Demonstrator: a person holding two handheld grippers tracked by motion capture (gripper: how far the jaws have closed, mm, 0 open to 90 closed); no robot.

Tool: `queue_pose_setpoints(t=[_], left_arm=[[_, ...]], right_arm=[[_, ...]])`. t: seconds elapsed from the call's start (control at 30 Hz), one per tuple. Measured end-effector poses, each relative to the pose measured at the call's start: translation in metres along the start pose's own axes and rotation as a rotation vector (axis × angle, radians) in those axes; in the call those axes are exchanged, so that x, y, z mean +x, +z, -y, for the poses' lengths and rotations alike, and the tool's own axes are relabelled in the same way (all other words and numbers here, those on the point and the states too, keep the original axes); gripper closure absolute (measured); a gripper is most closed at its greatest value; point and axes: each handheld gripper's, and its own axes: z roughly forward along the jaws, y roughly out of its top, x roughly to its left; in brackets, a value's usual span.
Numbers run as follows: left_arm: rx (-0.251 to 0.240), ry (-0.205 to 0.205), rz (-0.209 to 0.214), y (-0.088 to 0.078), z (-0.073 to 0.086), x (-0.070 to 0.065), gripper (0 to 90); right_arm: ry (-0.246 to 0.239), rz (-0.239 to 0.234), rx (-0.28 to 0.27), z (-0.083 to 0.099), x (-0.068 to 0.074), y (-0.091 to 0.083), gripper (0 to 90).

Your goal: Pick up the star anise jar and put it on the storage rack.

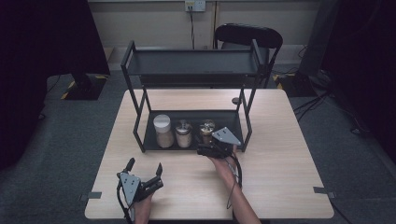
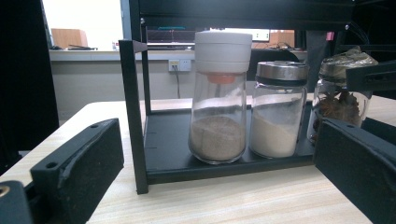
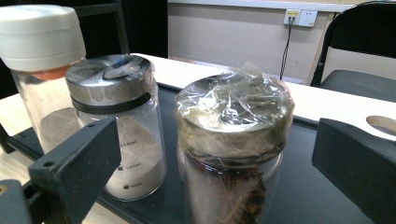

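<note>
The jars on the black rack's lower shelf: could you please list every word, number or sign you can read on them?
"150ml": upper white mark on the clear glass jar with the steel lid, in the right gripper view.
"100ml": apparently the mark below it, blurred.
Lowest mark on that jar: too blurred to read.
Tall white-capped glass jar of brown powder: no text visible.
Film-wrapped glass jar of star anise: no text visible.

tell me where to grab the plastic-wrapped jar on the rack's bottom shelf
Grip the wrapped jar on its glass body below the crinkly lid, coming level from the table's front edge. It stands upright, rightmost in the row, with the open right gripper already straddling it.
</note>
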Motion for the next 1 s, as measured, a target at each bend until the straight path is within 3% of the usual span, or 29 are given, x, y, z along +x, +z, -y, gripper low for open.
queue_pose_setpoints(t=[0.6,1.0], left_arm=[[0.0,0.0,-0.003,0.0,0.0,0.0,1.1],[0.0,0.0,-0.003,0.0,0.0,-0.001,1.1]], right_arm=[[-0.005,0.011,-0.04,0.004,0.005,-0.019,0.1],[0.028,0.03,-0.047,0.007,0.004,-0.028,0.1]])
